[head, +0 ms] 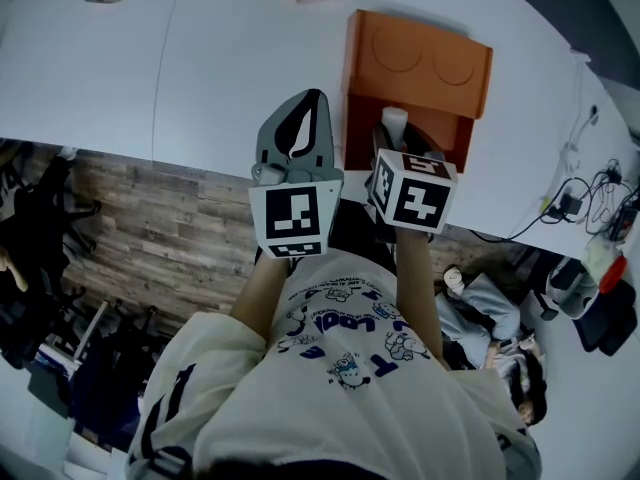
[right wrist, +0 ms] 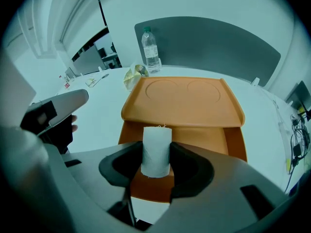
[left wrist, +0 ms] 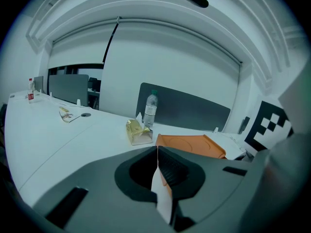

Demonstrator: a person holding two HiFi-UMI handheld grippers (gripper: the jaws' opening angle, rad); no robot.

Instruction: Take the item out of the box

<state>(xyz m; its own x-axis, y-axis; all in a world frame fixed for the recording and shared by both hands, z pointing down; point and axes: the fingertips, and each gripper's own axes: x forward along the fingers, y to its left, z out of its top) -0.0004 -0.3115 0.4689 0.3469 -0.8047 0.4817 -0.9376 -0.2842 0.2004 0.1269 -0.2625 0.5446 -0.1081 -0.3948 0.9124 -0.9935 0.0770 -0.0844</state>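
Clamped round its middle by the right gripper [right wrist: 156, 155] over the box [right wrist: 182, 103], the white roll [right wrist: 156, 139] looks light and squashy; the left gripper [left wrist: 157, 150] has its jaws together, empty.

head: steep down | gripper views: low, forward | shared: orange box [head: 415, 63]

A long white table [head: 200, 58] curves through the room above a floor [head: 150, 228] of grey-brown wood planks. A grey partition [right wrist: 209, 42] stands at the table's far edge. Behind it rise a plain white wall [left wrist: 165, 62] and a stepped white ceiling [left wrist: 146, 4]. Black cables [head: 570, 205] lie at the table's right end. The light is even and cool.
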